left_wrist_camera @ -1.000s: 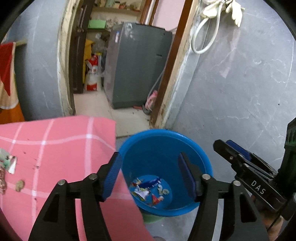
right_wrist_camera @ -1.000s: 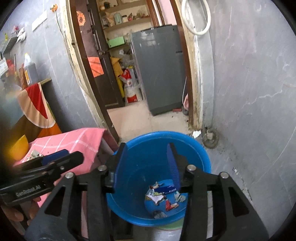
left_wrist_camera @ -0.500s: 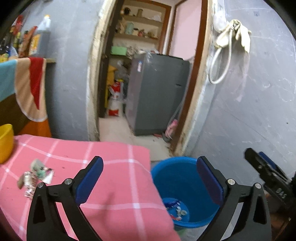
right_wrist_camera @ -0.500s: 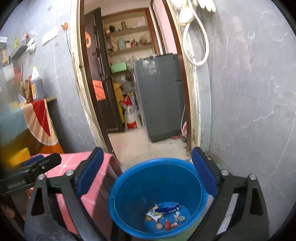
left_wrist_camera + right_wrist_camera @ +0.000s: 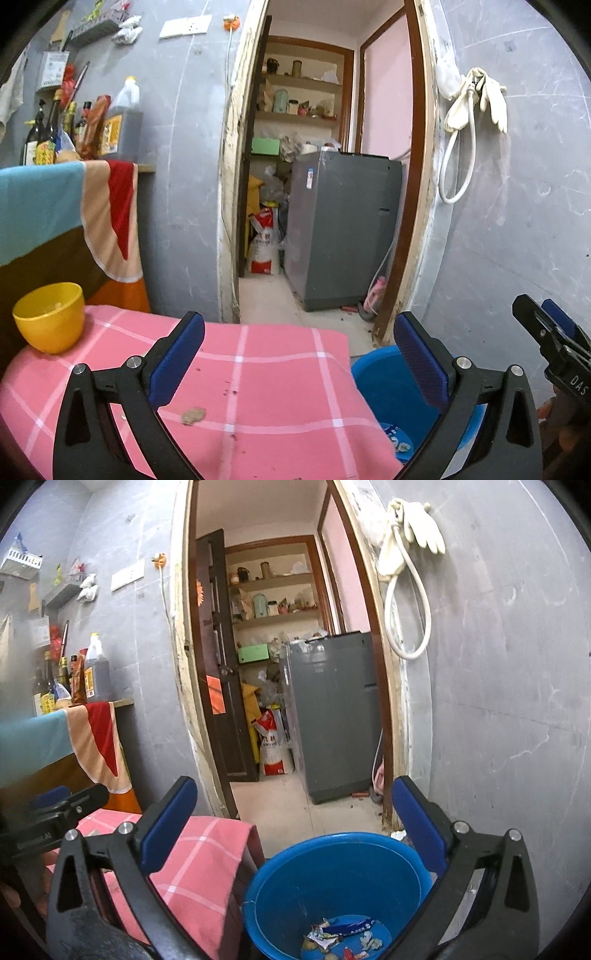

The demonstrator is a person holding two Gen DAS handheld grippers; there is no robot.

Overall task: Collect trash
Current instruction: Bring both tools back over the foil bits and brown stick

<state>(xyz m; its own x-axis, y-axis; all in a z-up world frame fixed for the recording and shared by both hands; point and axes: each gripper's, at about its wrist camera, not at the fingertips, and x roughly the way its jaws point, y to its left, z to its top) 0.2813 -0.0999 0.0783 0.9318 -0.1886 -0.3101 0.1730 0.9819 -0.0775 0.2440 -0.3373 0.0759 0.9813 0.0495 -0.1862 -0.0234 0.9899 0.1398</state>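
Left wrist view: left gripper (image 5: 299, 358) with jaws spread wide and empty above the pink checked tablecloth (image 5: 258, 369). A small brownish scrap (image 5: 192, 415), probably a crumb or wrapper fragment, lies on the cloth between the fingers; a yellow bowl (image 5: 50, 317) stands at the far left. The blue bucket (image 5: 384, 384) sits just beside the table edge.

Right wrist view: right gripper (image 5: 293, 834) likewise agape, holding nothing, over the bucket, whose floor carries collected wrappers (image 5: 345, 939). For the next pick, lower the left jaws to straddle the scrap squarely, pressing lightly so the cloth is not pinched.
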